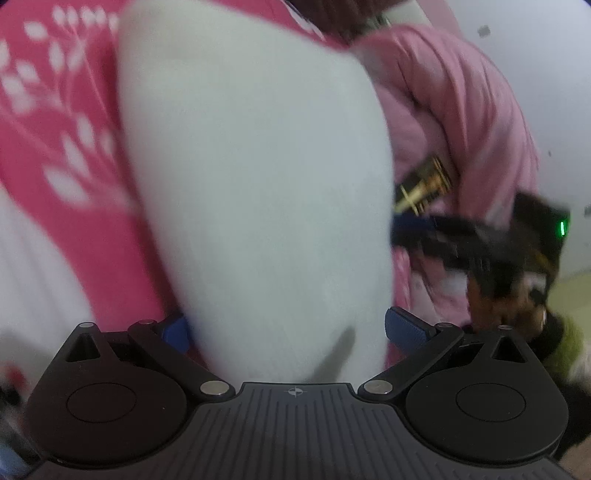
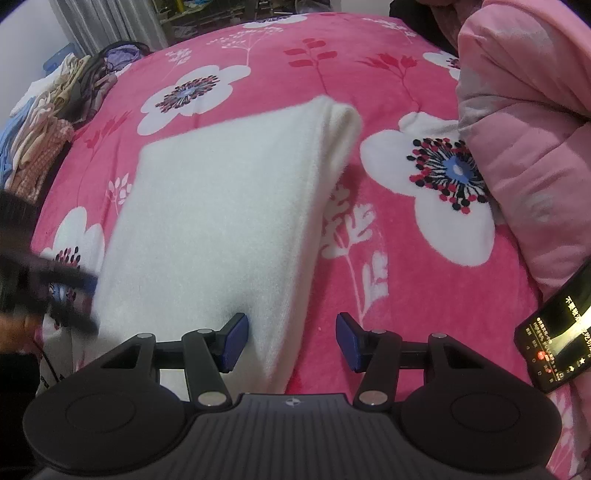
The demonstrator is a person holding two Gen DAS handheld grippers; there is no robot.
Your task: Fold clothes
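Note:
A white folded cloth [image 2: 221,206] lies on a pink flowered blanket [image 2: 388,295]. My right gripper [image 2: 291,339] is open above the cloth's near corner. Its left pad [image 2: 234,343] rests against the cloth, and its right pad [image 2: 351,343] is over bare blanket. My left gripper [image 2: 74,299] shows as a dark blur at the cloth's left edge. In the left wrist view the white cloth [image 1: 258,184] fills the middle, close to the lens. The left gripper [image 1: 284,328] has its jaws wide apart, with the cloth between them. The right gripper [image 1: 413,229] is a blur beside the cloth.
A person in a pink padded jacket [image 2: 524,129] sits at the blanket's right edge. A lit phone [image 2: 557,332] lies at the near right. A heap of loose clothes [image 2: 48,122] lies at the far left, with a grey curtain [image 2: 107,22] behind it.

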